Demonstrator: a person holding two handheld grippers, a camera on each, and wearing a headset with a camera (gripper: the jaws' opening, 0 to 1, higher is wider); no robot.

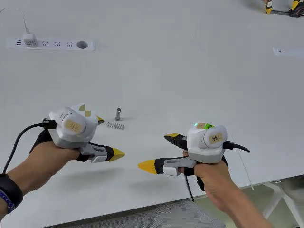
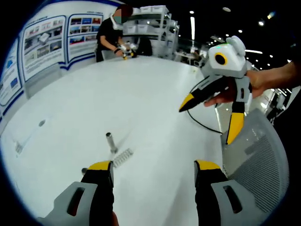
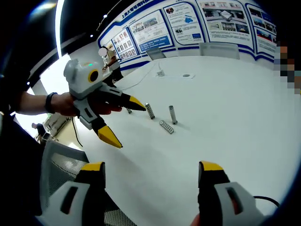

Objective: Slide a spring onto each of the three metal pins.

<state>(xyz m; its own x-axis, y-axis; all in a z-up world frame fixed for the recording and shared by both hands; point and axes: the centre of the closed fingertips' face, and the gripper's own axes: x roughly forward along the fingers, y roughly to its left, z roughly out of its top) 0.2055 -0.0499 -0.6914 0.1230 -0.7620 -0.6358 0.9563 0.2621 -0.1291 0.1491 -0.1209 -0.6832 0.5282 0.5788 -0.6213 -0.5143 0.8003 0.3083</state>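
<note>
A bare pin [image 1: 118,114] stands upright on the white worktop [image 1: 190,71], back from its near edge. A loose spring [image 1: 115,125] lies just beside the pin on the near side. The left gripper [image 1: 108,137] hovers near the spring but apart from it, jaws spread wide and empty, while the right gripper [image 1: 156,152], also spread and empty, faces it closer to the near edge.

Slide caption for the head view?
Both open, left gripper and right gripper hover above the table near an upright metal pin and loose spring.
</note>
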